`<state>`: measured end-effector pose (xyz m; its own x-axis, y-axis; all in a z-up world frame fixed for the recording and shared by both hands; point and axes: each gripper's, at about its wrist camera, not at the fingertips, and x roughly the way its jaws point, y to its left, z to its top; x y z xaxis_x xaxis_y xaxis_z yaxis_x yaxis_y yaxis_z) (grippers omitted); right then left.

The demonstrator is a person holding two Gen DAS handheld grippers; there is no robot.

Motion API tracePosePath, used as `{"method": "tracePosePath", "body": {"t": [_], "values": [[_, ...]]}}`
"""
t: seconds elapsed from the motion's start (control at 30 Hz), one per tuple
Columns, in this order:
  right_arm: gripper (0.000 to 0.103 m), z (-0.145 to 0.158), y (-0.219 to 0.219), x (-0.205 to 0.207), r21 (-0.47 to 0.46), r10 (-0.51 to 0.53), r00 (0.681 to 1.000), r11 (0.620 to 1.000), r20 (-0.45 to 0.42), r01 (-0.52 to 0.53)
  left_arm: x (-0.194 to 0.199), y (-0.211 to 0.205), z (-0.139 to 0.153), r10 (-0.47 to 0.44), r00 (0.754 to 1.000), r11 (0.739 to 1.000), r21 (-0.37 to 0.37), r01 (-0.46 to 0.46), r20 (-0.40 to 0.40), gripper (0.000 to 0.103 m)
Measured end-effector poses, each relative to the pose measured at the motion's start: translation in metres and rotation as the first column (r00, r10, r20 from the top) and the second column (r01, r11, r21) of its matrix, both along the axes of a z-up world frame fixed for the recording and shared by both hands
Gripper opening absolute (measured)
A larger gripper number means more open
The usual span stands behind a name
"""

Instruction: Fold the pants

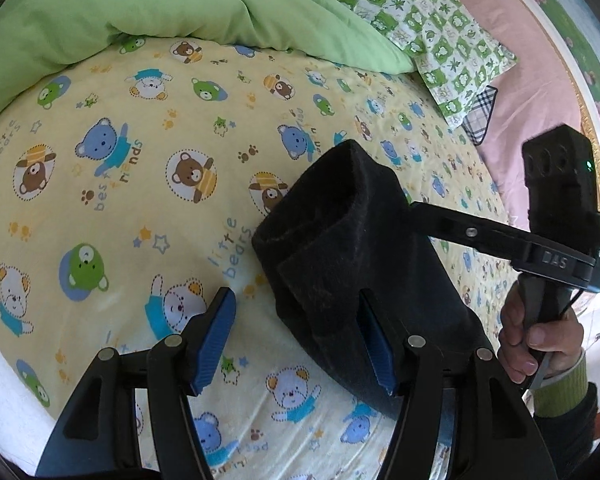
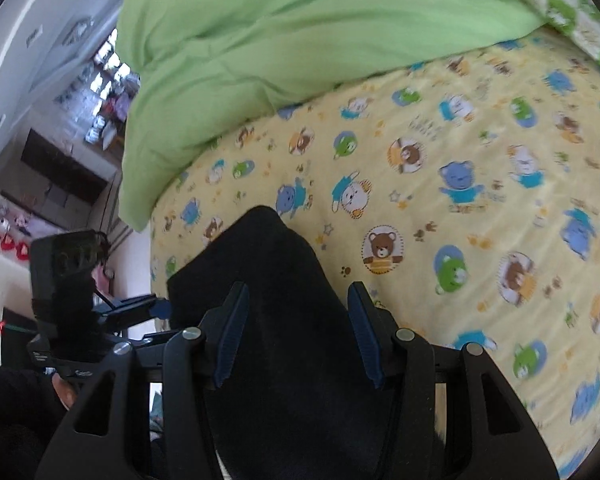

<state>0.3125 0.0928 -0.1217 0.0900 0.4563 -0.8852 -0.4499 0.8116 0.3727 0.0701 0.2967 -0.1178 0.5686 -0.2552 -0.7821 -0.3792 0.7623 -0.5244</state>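
Black pants [image 1: 352,264] are seen as a folded bundle lying on the yellow bear-print sheet [image 1: 140,184], at the near right of the bed; a green duvet [image 1: 140,8] is heaped along the far side and a green-checked pillow [image 1: 428,32] lies at the far right. The bundle's long axis is judged to run from the near right, at the tongs, away toward the far left, its open cuff-like end pointing up the bed. In the left wrist view the left gripper [image 1: 300,336] is seen with jaws apart: the right pad rests against the near end of the cloth, the left pad stands clear over bare sheet, so nothing is clamped. The right gripper [image 2: 298,332] is seen straddling the cloth, which fills the gap between the blue pads; whether the pads press on it cannot be told. The right gripper is also noted in the left view, coming in from the right with its fingers behind the bundle, held by a hand [image 1: 536,344] in a green cuff. Both tongs are judged to sit at the same near end, the right one more squarely over the fabric.
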Motion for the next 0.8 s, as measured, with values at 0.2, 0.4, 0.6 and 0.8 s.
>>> {"method": "tracePosePath", "body": {"t": [0.2, 0.4, 0.6, 0.8], "values": [[0.052, -0.021, 0.012, 0.010, -0.006, 0.030, 0.999, 1.000, -0.034, -0.030, 0.007, -0.005, 0.000, -0.012, 1.000, 0.998, 0.062, 0.011, 0.007, 0.059], [0.036, -0.021, 0.012, 0.006, 0.028, 0.016, 1.000, 0.999, -0.011, -0.015, 0.013, -0.011, 0.001, -0.048, 0.998, 0.996, 0.079, 0.046, 0.031, 0.029], [0.028, -0.008, 0.002, -0.002, 0.087, -0.027, 1.000, 0.996, 0.011, 0.026, 0.011, -0.019, 0.020, -0.071, 0.995, 0.992, 0.106, 0.063, 0.071, 0.022], [0.027, 0.017, -0.008, -0.013, 0.137, -0.062, 0.997, 0.989, 0.052, 0.054, 0.003, -0.025, 0.044, -0.089, 0.989, 0.991, 0.109, 0.076, 0.118, 0.022]]}}
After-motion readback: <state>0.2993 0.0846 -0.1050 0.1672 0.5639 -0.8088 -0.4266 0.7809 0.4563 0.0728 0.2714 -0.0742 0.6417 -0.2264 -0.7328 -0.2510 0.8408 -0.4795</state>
